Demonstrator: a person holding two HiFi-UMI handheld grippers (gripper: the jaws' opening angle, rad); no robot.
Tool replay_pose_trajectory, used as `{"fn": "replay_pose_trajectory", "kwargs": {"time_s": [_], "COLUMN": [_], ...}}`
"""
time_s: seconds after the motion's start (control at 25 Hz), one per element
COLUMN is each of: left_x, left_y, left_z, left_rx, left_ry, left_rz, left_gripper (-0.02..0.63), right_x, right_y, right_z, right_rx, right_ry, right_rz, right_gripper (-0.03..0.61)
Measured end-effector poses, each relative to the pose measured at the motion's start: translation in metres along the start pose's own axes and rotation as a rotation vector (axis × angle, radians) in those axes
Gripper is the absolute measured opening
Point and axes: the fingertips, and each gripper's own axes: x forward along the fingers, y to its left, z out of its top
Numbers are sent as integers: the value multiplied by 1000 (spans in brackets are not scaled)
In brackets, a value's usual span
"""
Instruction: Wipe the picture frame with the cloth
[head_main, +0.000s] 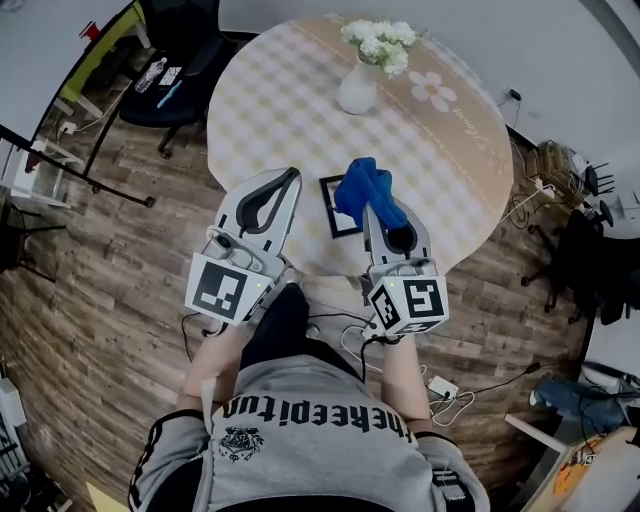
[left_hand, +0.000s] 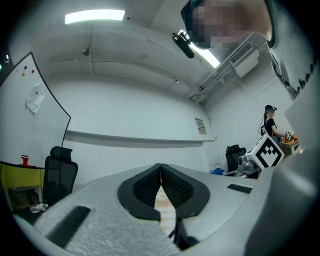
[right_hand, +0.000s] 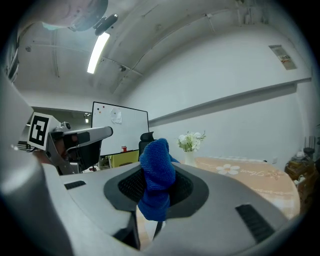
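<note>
A small black picture frame (head_main: 330, 207) lies flat on the round checked table (head_main: 280, 110), near its front edge. A blue cloth (head_main: 365, 188) hangs bunched over the frame's right part and hides it. My right gripper (head_main: 378, 205) is shut on the blue cloth (right_hand: 157, 176), which bulges up between its pads and covers the tips, held just above the frame. To the left of the frame, my left gripper (head_main: 289, 176) hovers over the table edge. In the left gripper view the left gripper (left_hand: 161, 168) is shut, jaws touching, with nothing between them.
A white vase of white flowers (head_main: 362, 80) stands at the table's far middle, beyond the frame. A black office chair (head_main: 185, 70) stands at the far left. Cables and a power strip (head_main: 440, 388) lie on the wooden floor by the person's legs.
</note>
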Motion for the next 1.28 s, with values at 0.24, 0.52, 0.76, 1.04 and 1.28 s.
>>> {"fn": "replay_pose_trajectory", "kwargs": {"time_s": [0.24, 0.52, 0.76, 1.04, 1.28], "left_x": [12, 18, 21, 23, 28], "left_y": [21, 37, 48, 58, 64], "left_z": [-26, -53, -71, -87, -99], "left_rx": [-25, -78, -110, -127, -136], "left_ry": [47, 101, 144, 167, 184], "left_rz": [17, 37, 53, 68, 66], "left_gripper": [17, 17, 17, 17, 17], "right_x": [34, 60, 76, 88, 104], "right_y": [-8, -16, -20, -25, -28], "right_z": [-31, -77, -115, -145, -169], "right_rx": [7, 24, 22, 22, -7], "right_ry": [83, 202, 306, 381, 453], "right_rz": [17, 35, 41, 44, 49], "right_gripper": [92, 92, 92, 92, 92]}}
